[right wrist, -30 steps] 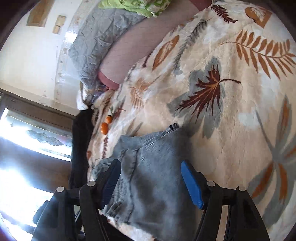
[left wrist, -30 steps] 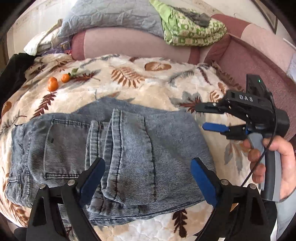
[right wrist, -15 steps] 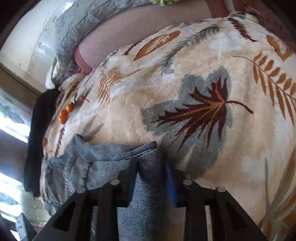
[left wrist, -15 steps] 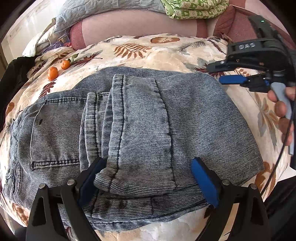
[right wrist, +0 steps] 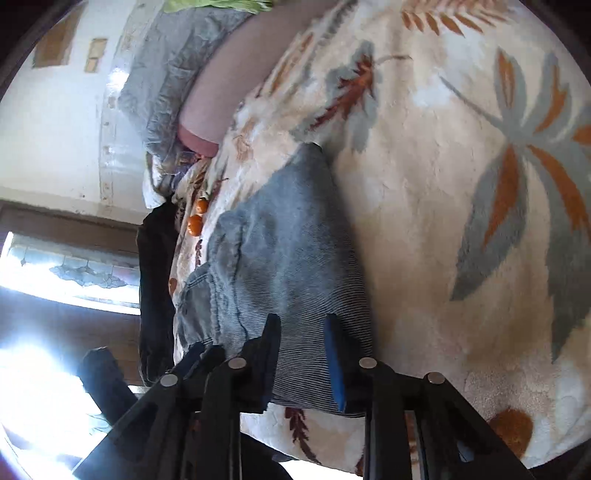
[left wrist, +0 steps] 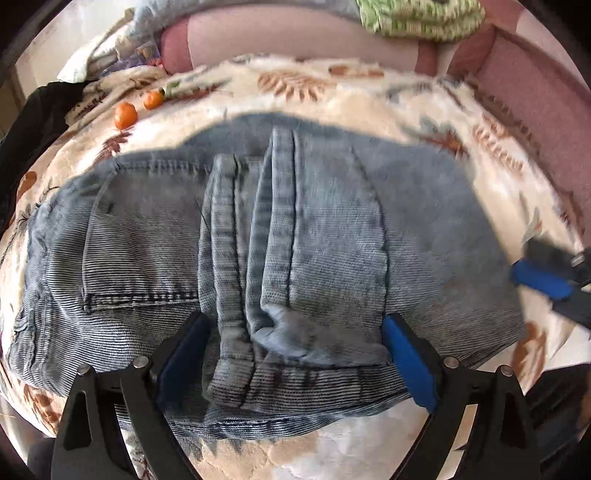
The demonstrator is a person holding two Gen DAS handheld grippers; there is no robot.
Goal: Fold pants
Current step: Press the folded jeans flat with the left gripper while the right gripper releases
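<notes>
Folded blue-grey denim pants lie flat on a leaf-patterned blanket. My left gripper hangs open just above their near edge, its blue pads wide on either side of the thick middle fold and touching nothing. My right gripper shows blurred at the pants' right edge. In the right wrist view the right gripper is rolled sideways and its jaws are closing. The pants lie flat between and past the pads and are not bunched.
Two tangerines lie on the blanket at the far left, beside a black garment. A pink bolster with a green cloth on it runs along the back. Bare blanket stretches right of the pants.
The left gripper has sunk closer to the pants, still open. The right gripper has swung from the pants' far right corner to their near right edge, and its jaws have narrowed.
</notes>
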